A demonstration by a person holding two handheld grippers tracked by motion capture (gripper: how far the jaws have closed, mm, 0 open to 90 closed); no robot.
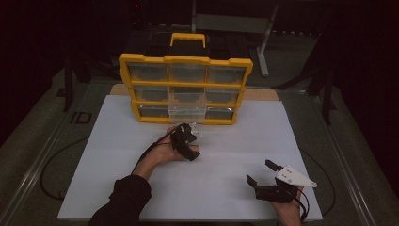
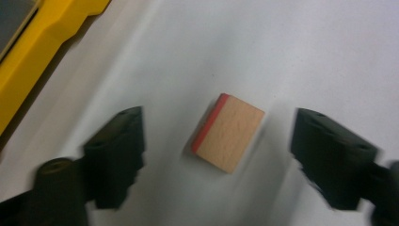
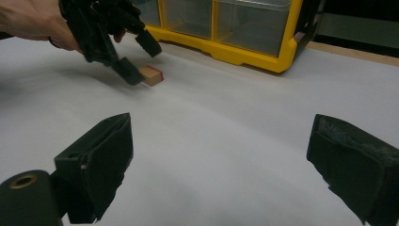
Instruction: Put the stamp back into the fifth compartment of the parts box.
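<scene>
I see the wooden block (image 2: 228, 133) lying centred between my left gripper (image 2: 216, 155)'s spread jaws, untouched, its long axis oblique to their line; the right gripper (image 1: 265, 175), also spread, sits well apart.

Bare white sheet (image 1: 226, 188) around; yellow drawer organizer (image 1: 186, 89) blocks the far side

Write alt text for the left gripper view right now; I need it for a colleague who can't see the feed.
A small wooden block with one red edge lies on the white table sheet, centred between the open left gripper, whose black jaws stand clear of it on either side. A corner of the yellow drawer organizer shows at upper left; the image is slightly motion-blurred.
</scene>
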